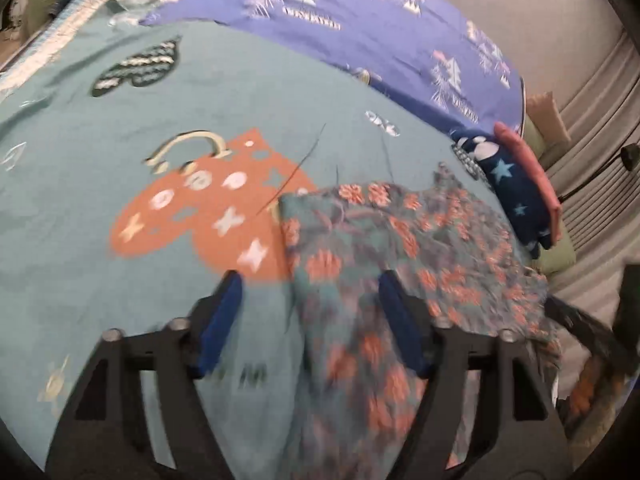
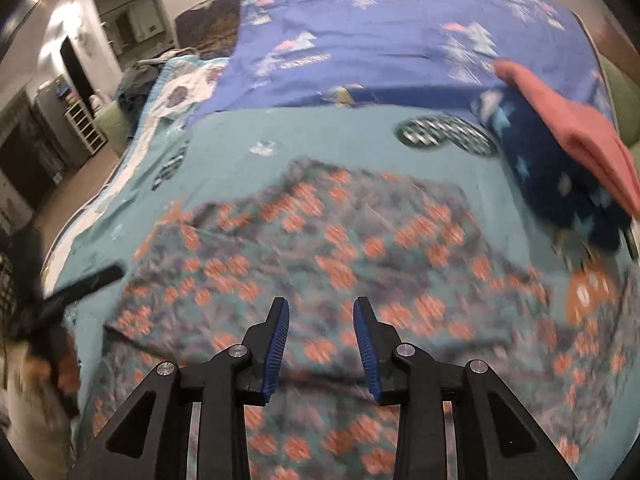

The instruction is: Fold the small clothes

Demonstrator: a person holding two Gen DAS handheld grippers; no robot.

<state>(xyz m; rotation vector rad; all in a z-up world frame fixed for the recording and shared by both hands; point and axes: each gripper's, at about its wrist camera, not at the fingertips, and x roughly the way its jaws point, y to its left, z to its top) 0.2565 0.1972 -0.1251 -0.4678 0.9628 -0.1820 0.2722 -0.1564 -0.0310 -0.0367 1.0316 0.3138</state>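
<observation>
Meanwhile, both grippers hover over a floral garment (image 2: 320, 240) spread on the teal sheet (image 1: 120, 280). Left gripper (image 1: 310, 292), jaws wide, straddles its edge at 6 o'clock; right gripper (image 2: 320, 308), jaws narrower, grips nothing. Pinching the near corners evenly should keep the fold square. Folded clothes (image 2: 560, 152) sit at 2 o'clock. No containers show.
</observation>
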